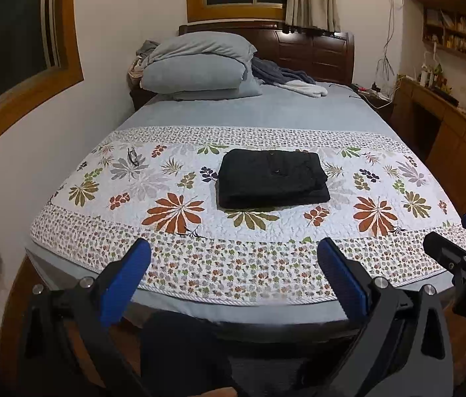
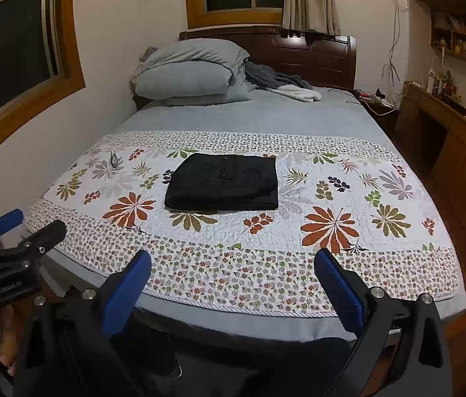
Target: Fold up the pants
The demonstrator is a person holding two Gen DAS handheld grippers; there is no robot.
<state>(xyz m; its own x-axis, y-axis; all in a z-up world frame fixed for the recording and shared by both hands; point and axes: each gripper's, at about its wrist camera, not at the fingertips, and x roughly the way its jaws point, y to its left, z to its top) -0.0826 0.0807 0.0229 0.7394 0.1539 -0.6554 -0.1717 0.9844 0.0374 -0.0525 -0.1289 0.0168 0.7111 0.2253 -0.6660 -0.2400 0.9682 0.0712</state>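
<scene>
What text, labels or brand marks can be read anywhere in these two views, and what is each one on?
"GenRobot.AI", faint and only roughly legible, on the black body of the left gripper as seen in the right wrist view.
Embossed marks on the right gripper body in the left wrist view: too blurred to read.
Items on the wall shelves: too small to read.
Nothing readable on the black pants or the floral quilt.

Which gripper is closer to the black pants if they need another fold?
Probably the left gripper: the folded black pants sit almost straight ahead of it, but off to the left of the right gripper. Both are open and empty.
</scene>
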